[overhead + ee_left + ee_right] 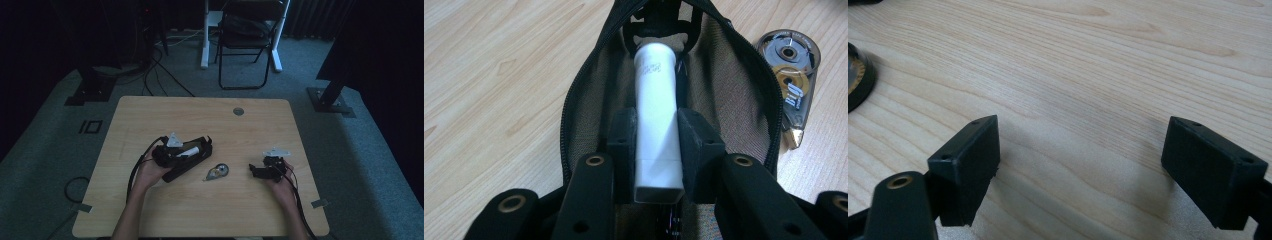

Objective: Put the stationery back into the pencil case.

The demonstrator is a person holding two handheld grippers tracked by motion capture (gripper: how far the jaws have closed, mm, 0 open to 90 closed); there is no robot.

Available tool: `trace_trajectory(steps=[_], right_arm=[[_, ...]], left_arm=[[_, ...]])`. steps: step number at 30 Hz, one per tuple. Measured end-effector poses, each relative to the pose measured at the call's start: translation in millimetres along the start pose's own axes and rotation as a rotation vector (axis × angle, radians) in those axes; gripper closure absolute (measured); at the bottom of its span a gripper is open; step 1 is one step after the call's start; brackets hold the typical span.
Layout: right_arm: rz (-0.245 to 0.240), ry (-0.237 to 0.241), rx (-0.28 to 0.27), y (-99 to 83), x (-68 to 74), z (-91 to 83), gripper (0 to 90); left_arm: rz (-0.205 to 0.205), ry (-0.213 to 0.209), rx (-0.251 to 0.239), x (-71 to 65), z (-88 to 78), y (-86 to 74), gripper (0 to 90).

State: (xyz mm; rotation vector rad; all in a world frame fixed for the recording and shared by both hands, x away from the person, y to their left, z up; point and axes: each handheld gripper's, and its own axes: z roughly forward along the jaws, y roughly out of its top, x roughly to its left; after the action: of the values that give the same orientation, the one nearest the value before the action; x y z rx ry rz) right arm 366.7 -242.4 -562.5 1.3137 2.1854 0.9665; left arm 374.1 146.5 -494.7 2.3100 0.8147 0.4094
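A white tube (655, 115) lies lengthwise inside an open black zip pouch (734, 85), and my left gripper (655, 145) is shut on its near end, both pads pressing its sides. In the high view that gripper (186, 150) reaches into the pouch (192, 160) left of the table's middle. A clear correction tape dispenser (216, 171) lies on the wood just right of the pouch, also seen beside the pouch's zip edge (791, 75). My right gripper (1083, 165) rests low over bare wood with its jaws wide apart and nothing between them; it sits at the right (256, 170).
The light wooden table (210, 120) has a round cable hole (238, 111) near its far edge. A folding chair (247, 45) and dark stands are on the carpet beyond. Cables trail from both grippers toward the front edge.
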Motion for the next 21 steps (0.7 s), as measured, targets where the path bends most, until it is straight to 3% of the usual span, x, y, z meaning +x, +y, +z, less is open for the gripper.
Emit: trace_trajectory(steps=[21], right_arm=[[-0.001,0.0,0.0,0.1,0.0,0.1,15.6]], left_arm=[[-0.002,-0.005,-0.075,-4.8,-10.3,4.9,61.5]])
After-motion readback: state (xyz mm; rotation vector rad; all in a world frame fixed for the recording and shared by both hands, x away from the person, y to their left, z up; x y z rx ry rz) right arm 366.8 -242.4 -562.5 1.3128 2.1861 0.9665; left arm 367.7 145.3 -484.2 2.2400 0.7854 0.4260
